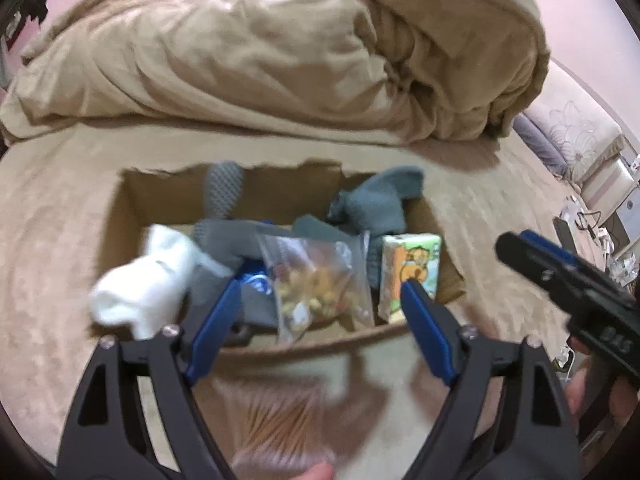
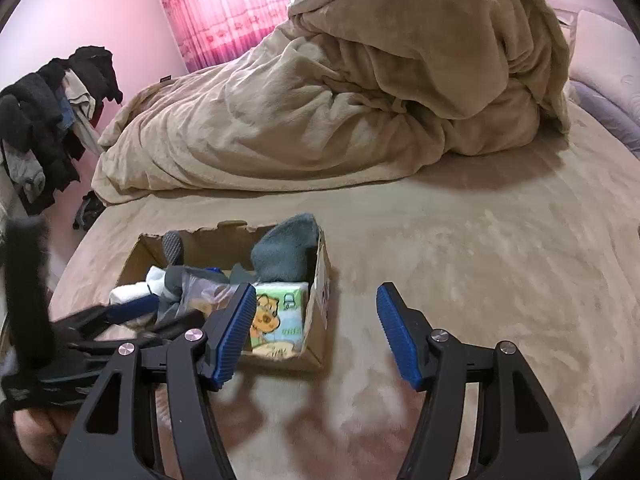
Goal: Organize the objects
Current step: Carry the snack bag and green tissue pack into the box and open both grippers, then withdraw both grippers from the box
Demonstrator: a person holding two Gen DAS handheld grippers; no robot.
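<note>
The bed [image 2: 460, 264] fills both views, covered in a tan plush sheet, with a bunched tan duvet [image 2: 340, 92] heaped along its far side. Dark clothes [image 2: 48, 120] hang at the left of the right wrist view against a pink wall, and a pink curtain [image 2: 216, 8] hangs behind the duvet.

A torn-edged cardboard box [image 1: 120, 216] sits on the bed, just ahead of the left gripper [image 1: 320, 292], whose blue fingers are spread wide and hold nothing, their tips over the box's near part. The right gripper [image 2: 316, 300] is likewise spread wide and empty; its left fingertip overlaps the box's near right corner in its own view, while its right finger stands over bare sheet to the right of the box.

Inside the box, a grey-blue sock [image 1: 380, 204] leans in the far right corner, a white sock [image 1: 148, 276] drapes over the left wall, and a grey dotted sock [image 1: 224, 192] stands up against the far wall. A clear bag [image 1: 316, 284] of small yellowish bits lies in the middle, between the left gripper's fingertips. A tissue pack [image 1: 408, 268] with a cartoon bear stands at the right near corner, just behind the left gripper's right fingertip. A blurred packet [image 1: 280, 420] of thin tan sticks lies on the sheet below the left gripper
</note>
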